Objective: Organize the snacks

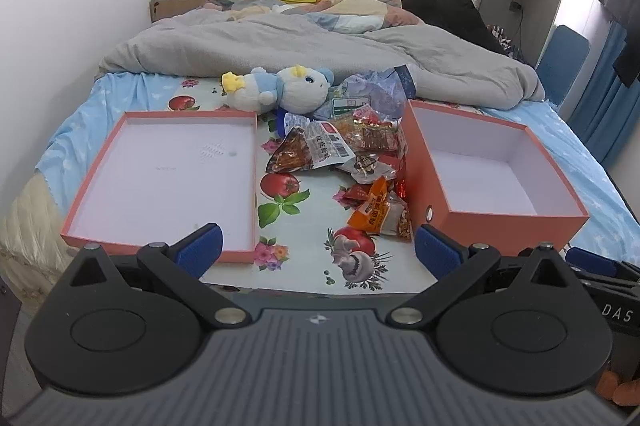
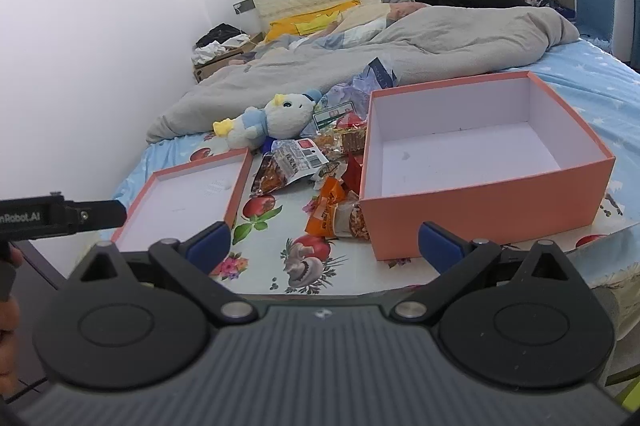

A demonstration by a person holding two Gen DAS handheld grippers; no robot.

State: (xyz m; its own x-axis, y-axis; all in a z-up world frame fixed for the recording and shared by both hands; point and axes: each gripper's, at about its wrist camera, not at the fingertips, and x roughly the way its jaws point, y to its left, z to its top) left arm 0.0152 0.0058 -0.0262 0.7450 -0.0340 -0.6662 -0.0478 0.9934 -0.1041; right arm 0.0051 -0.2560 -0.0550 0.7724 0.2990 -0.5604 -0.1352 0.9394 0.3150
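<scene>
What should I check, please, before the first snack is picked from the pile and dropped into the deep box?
1. Left gripper jaws open, holding nothing: ok.
2. Right gripper jaws open, holding nothing: ok.
3. Deep box upright, uncovered, nothing inside: ok.
4. Snack pile lies between the deep box and the shallow lid, reachable from the front: ok.
5. Orange packet free to lift: cannot tell; it seems to touch the box wall.
6. Plush toy clear of the snacks: not ok.

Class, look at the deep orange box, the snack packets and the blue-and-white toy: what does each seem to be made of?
Deep orange box: probably rigid cardboard, matte, with crisp straight edges and a white lining.
Snack packets: likely thin plastic film, glossy and crinkled, partly see-through.
Toy: plush fabric, fuzzy, soft rounded shape.
</scene>
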